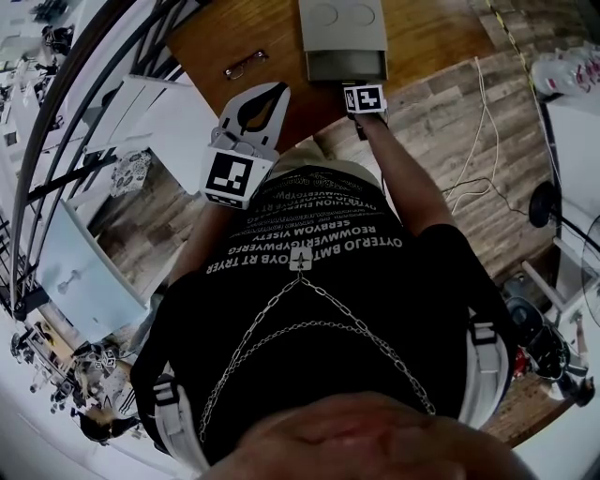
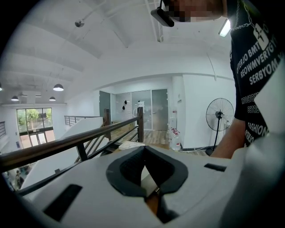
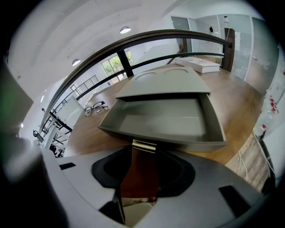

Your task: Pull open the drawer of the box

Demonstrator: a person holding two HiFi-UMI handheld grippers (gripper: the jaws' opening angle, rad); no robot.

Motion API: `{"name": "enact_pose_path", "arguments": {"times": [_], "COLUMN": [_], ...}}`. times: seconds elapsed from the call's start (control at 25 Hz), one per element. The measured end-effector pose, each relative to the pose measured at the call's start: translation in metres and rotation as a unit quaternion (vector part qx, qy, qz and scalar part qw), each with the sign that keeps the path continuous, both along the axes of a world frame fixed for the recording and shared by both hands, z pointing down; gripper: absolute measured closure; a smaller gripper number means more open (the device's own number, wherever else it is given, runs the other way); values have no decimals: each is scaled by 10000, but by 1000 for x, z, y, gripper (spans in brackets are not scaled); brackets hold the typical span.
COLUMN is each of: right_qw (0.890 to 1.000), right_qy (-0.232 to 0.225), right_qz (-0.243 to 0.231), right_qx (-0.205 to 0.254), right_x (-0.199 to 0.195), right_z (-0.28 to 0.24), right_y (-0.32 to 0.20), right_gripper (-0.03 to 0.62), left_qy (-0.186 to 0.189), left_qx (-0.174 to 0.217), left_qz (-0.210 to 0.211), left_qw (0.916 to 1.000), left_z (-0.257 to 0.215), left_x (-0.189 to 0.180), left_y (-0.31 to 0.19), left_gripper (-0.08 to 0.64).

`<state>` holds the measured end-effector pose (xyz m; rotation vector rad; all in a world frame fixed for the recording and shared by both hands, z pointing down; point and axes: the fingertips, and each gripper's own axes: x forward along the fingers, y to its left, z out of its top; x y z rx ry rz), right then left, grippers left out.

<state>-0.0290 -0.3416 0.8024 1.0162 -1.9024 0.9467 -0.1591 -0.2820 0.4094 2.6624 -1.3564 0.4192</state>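
Flat grey box (image 1: pixel 342 28) on brown wooden table (image 1: pixel 441 37), close to its near edge. Grey drawer (image 3: pixel 164 120) well out, empty. Looks light and rigid, probably card, so likely to slide bodily if yanked. Best hold: brown strap tab (image 3: pixel 140 178) at drawer front centre. Right gripper (image 3: pixel 143 153) clamped on that tab, drawer straight ahead, just beyond the jaws. Left gripper (image 2: pixel 144 151) closed on nothing, clear to box's left.

Matt box (image 3: pixel 164 82), wooden table (image 3: pixel 234 104), shiny metal handle (image 3: pixel 144 145)

The box (image 1: pixel 343 23) sits on the table (image 1: pixel 441 37). Its drawer (image 1: pixel 345 66) juts from the box's front, and glasses (image 1: pixel 245 65) lie left of the box.
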Motion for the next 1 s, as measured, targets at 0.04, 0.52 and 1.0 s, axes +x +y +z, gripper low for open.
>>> {"name": "enact_pose_path", "arguments": {"times": [0.04, 0.52, 1.0], "right_qw": [10000, 9998, 9996], "right_qy": [-2, -21, -266], "right_qz": [-16, -140, 0], "right_qx": [-8, -100, -68], "right_x": [0, -1, 0], "right_z": [0, 3, 1], "right_y": [2, 18, 17], "right_gripper": [429, 433, 390], "left_qy": [1, -35, -67], "left_qx": [7, 48, -44], "left_qz": [5, -33, -112], "left_qw": [10000, 10000, 9999], "left_z": [-1, -5, 0], "left_x": [1, 3, 8], "left_y": [1, 9, 21], "left_gripper": [554, 554, 554]}}
